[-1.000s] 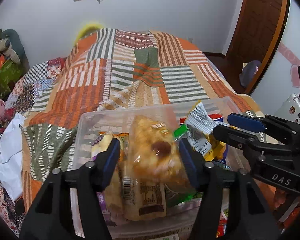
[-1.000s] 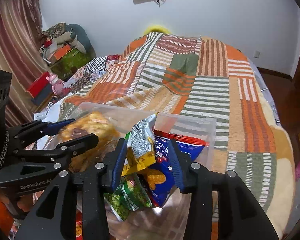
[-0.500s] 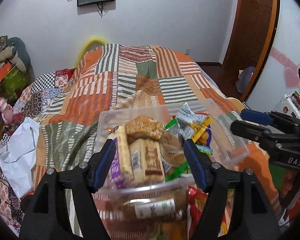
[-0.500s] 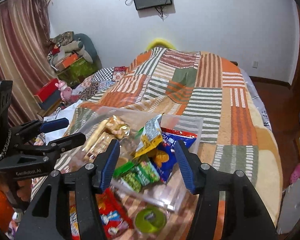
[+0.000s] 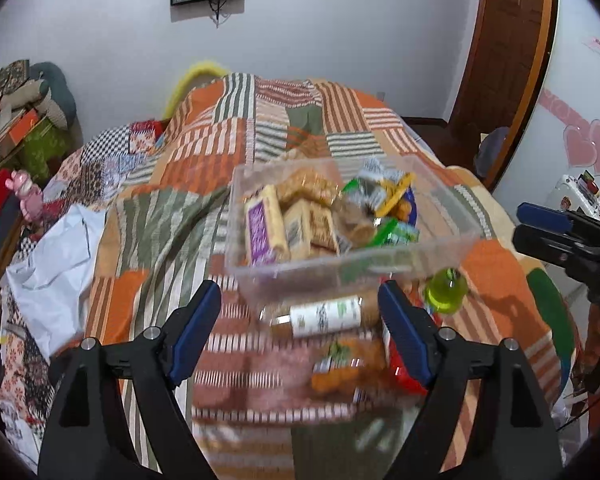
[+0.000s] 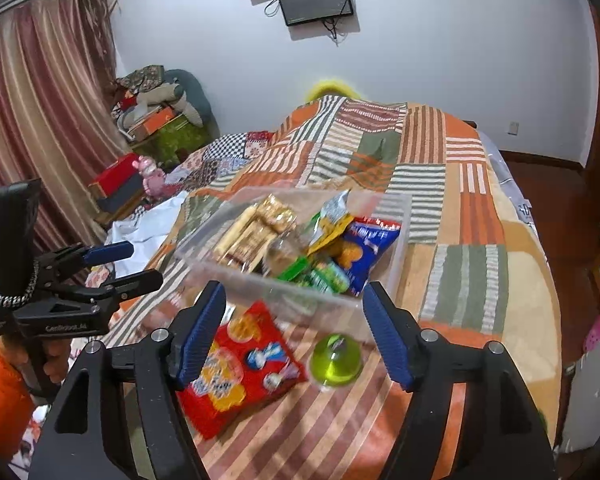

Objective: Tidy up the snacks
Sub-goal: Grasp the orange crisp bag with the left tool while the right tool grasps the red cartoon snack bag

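My left gripper [image 5: 300, 328] was black plastic, two angled fingers faced with ribbed blue pads [image 5: 194, 334] and silver screws at the joints. My right gripper [image 6: 294, 330] matched it. At nine o'clock of the right view, faint white lettering marked the left one's body, beside my orange sleeve [image 6: 2, 396].

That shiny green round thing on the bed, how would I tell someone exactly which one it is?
Start at the striped patchwork bedspread and find the clear plastic bin full of snack packets. Just in front of the bin's near wall, outside it, lies a small lime-green translucent dome, beside a flat red snack bag. It alone is round, glossy and see-through among flat or crinkled wrappers.
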